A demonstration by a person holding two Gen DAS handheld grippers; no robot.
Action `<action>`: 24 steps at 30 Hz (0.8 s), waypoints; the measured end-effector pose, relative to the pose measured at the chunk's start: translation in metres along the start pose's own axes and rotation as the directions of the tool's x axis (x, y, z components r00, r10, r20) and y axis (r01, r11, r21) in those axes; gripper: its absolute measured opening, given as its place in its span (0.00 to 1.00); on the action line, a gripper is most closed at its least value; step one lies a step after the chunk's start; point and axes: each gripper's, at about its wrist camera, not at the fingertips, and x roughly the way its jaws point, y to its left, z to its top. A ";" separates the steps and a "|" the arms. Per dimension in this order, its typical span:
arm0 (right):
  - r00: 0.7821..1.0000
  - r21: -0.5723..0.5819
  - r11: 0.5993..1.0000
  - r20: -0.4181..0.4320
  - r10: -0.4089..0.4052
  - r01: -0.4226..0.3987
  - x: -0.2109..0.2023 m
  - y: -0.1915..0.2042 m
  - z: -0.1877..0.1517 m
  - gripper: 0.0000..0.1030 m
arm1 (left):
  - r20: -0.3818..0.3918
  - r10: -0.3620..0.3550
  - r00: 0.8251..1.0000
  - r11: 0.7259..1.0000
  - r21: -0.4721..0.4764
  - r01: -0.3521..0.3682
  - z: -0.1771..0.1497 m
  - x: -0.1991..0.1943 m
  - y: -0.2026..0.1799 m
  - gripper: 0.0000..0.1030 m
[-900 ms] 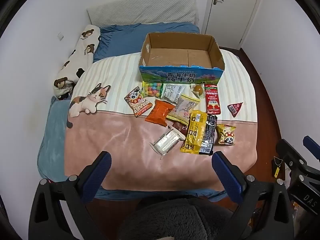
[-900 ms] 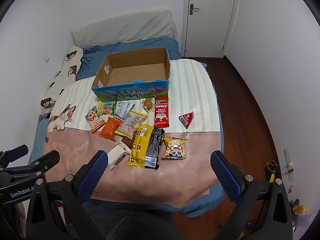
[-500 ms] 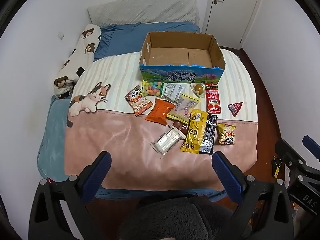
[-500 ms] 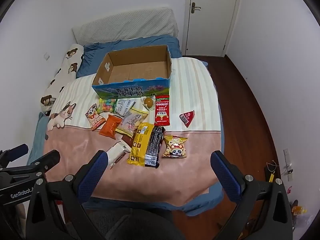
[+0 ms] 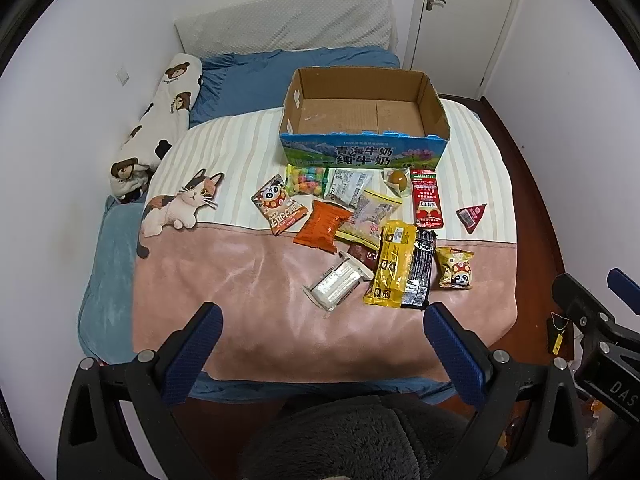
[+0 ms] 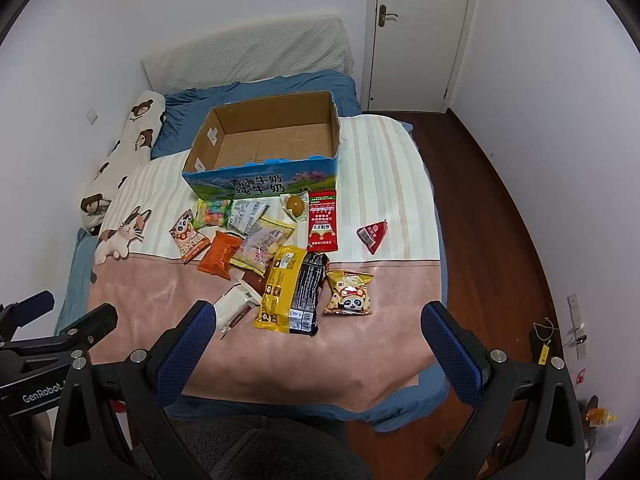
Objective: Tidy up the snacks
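Your snacks (image 5: 360, 232) lie scattered mid-bed, just in front of the empty cardboard box (image 5: 362, 120) — close by, likely for short carries. Both the left gripper (image 5: 320, 344) and the right gripper (image 6: 318, 340) hang spread wide, holding nothing, tilted steeply down over the bed's (image 5: 248, 320) near edge.

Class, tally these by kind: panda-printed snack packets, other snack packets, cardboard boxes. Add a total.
Panda-printed snack packets: 2
Other snack packets: 11
Cardboard boxes: 1
Total: 14
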 end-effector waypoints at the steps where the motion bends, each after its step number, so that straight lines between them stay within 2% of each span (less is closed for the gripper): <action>1: 1.000 0.000 1.000 0.000 0.000 0.000 0.000 -0.001 0.000 1.00 | 0.005 0.001 1.000 1.000 0.001 -0.001 0.000 -0.001 0.000 1.00; 24: 1.000 -0.002 1.000 0.023 0.008 -0.008 -0.009 -0.003 0.002 1.00 | 0.023 -0.001 1.000 1.000 0.000 0.001 0.003 -0.007 0.001 1.00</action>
